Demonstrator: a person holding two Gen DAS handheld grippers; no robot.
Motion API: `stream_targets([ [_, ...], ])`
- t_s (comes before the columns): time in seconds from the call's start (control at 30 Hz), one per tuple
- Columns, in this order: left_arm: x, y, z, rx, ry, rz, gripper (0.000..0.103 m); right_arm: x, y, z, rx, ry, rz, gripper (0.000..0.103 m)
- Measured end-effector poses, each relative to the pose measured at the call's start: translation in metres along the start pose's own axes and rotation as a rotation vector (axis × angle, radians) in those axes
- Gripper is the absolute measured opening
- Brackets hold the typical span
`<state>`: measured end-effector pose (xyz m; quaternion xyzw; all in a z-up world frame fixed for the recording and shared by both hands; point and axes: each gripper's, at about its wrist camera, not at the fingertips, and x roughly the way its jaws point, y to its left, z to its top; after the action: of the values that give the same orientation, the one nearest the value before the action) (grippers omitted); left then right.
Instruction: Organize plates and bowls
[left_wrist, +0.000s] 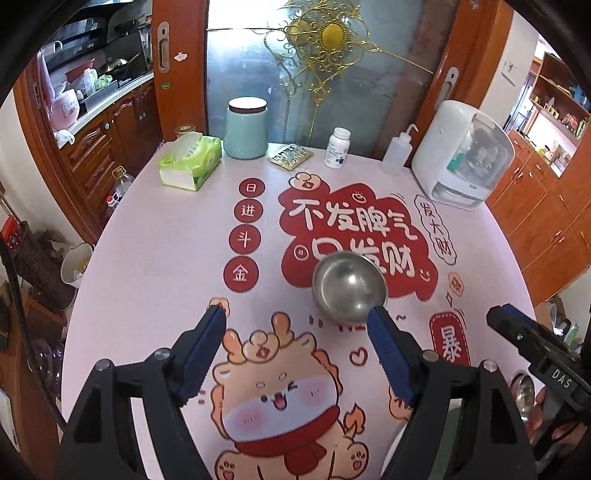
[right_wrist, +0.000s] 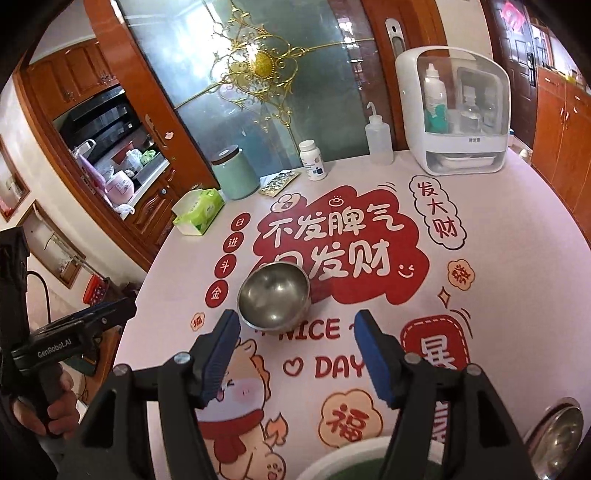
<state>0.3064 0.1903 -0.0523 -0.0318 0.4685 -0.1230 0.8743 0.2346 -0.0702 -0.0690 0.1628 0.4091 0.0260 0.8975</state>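
A round table (left_wrist: 155, 258) with a pink printed cover is filling both views, its red and cartoon artwork spreading across the middle. At the far right of it a white countertop cabinet (left_wrist: 461, 155) with a clear door is standing, holding bottles inside. Along the far edge a pale green canister (left_wrist: 246, 129) is sitting beside a green tissue pack (left_wrist: 190, 160), with a foil blister sheet (left_wrist: 290, 156), a white pill bottle (left_wrist: 338, 147) and a clear squeeze bottle (left_wrist: 397, 153) lining up toward the cabinet.

Near the centre of the table a steel bowl (right_wrist: 273, 295) is standing upright and empty on the red artwork, apart from the other dishes. At the near right edge a steel plate (right_wrist: 557, 437) is lying flat, and the white rim of a green dish (right_wrist: 347, 454) is showing at the very near edge, under the right gripper.

The left gripper (left_wrist: 297, 314) is hovering with its blue pads spread wide, nothing between them; the bowl is sitting just beyond its right finger. The right gripper (right_wrist: 295, 317) is likewise holding its jaws apart and empty, the bowl just beyond its left finger.
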Motion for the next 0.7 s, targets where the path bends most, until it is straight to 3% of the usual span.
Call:
stream_targets([
  [0.23, 0.029, 0.001, 0.010, -0.016, 0.024, -0.039, 0.078, 0.025, -0.006, 0.012, 0.065, -0.016, 0.011, 0.065],
  [0.5, 0.064, -0.002, 0.009, -0.065, 0.027, -0.097, 0.078, 0.065, -0.008, 0.010, 0.092, 0.028, 0.051, 0.065],
  [0.7, 0.101, 0.001, 0.005, -0.126, 0.076, -0.111, 0.078, 0.095, -0.011, 0.002, 0.125, 0.070, 0.073, 0.065],
])
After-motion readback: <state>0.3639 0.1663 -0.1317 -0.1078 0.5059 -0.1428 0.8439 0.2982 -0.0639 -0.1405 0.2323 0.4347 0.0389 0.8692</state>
